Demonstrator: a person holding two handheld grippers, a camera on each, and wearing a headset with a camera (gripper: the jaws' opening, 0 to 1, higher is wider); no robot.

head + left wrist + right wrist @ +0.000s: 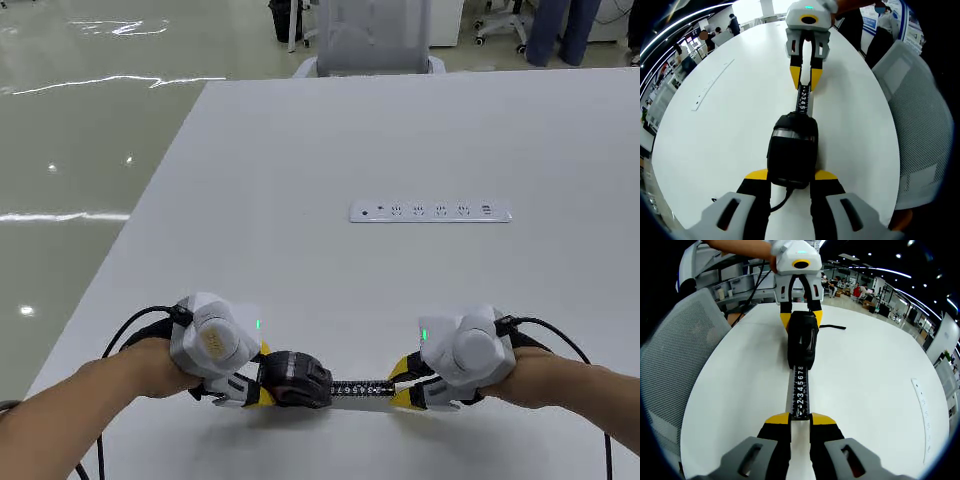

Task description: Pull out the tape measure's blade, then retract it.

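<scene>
Near the bench (400, 150) edge, the case (792, 150) was clamped by the left gripper (791, 176), the blade (800, 387) nipped by the right gripper (800, 418); a straight, level pull was advised.

The end hook of the black numbered metal blade (799, 387) is hidden between the yellow jaw tips of the right gripper (800, 418), opposite the black plastic tape measure case (296, 379); beyond that case, markings on the white power strip (430, 211) are too small to read
</scene>
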